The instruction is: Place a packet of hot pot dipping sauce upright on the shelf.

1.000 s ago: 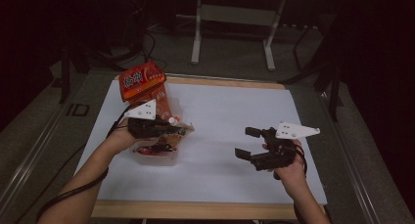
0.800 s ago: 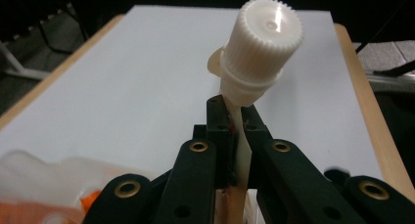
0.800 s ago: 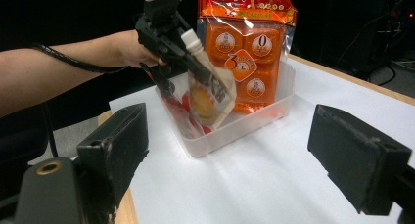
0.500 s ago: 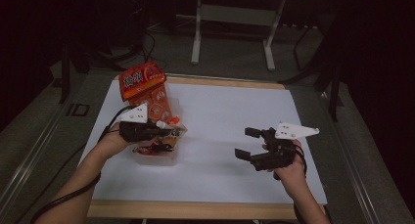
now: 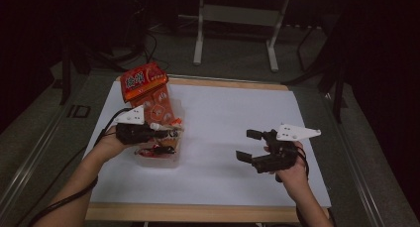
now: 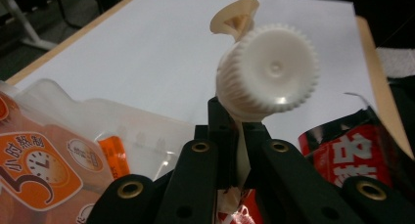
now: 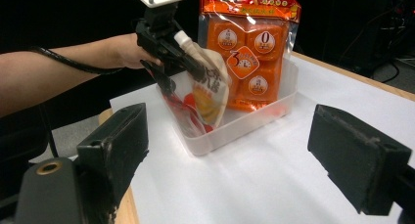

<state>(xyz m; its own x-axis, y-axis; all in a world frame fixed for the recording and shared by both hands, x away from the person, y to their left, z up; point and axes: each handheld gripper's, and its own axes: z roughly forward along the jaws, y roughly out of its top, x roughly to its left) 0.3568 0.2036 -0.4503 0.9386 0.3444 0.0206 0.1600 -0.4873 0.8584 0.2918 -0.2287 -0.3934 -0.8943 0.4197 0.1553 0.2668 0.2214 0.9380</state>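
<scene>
Fingers of my left gripper (image 6: pixel 235 136) are closed on the neck of a spouted pouch (image 7: pixel 208 82), just under its white ribbed cap (image 6: pixel 266 70). Fingers of my right gripper (image 7: pixel 230 158) stand wide apart and empty, held over the right part of the table (image 5: pixel 233 113), well apart from the rest.

Location: the pouch hangs over the clear plastic bin (image 5: pixel 166 157) near the table's left edge, its lower end down inside the bin, cap end raised.

Handling, judged: soft film body, likely filled with something that shifts, so it will sag and swing from a grip at the top. The neck is the only stiff part, and the flange under the cap should stop it slipping through. Film looks glossy and slick; a grip on the body would crumple it. Probably light.

Materials: the cap is hard moulded plastic with fine ridges around its rim. The bin is thin, translucent, straight-walled. An orange snack bag (image 7: pixel 249 43) stands upright at the bin's far end, printed film over blocky portions. A red and black wrapper (image 6: pixel 352 150) lies beside the pouch in the bin. White sheet covers the table, wood rim showing.
</scene>
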